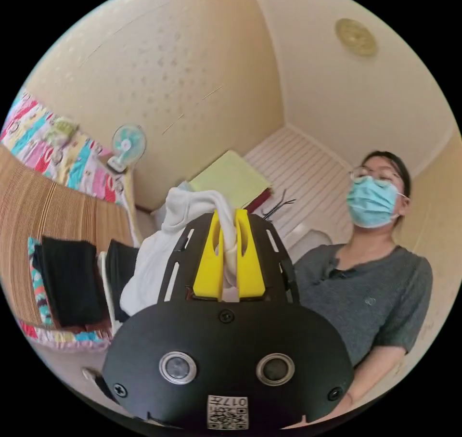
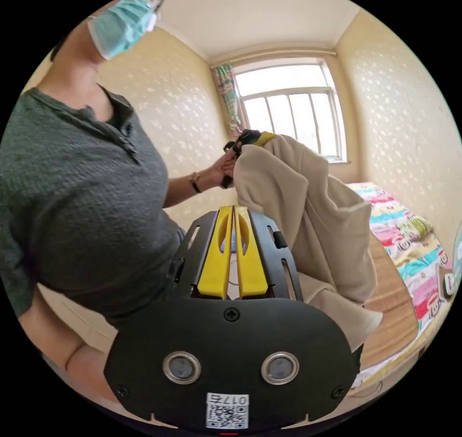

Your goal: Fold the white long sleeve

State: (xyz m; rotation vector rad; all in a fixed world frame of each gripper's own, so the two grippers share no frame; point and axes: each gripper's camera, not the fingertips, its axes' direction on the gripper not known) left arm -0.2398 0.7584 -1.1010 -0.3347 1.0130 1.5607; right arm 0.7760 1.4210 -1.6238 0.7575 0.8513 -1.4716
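Left gripper view, centre: left hand-held gripper (image 1: 230, 244) is clamping white long sleeve (image 1: 159, 259), hanging unfolded; right hand-held gripper (image 2: 233, 251) is closing on nothing; folding looks barely begun.

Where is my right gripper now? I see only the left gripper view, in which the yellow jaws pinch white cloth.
Observer: In the right gripper view, the right gripper has its jaws together, and no cloth is between them.
Operator: Does the garment hang free?
Observer: The white long sleeve hangs down from the left gripper, which a hand holds up. I cannot tell if its lower edge touches the woven mat.
Operator: What is behind the garment?
Observer: A bright window.
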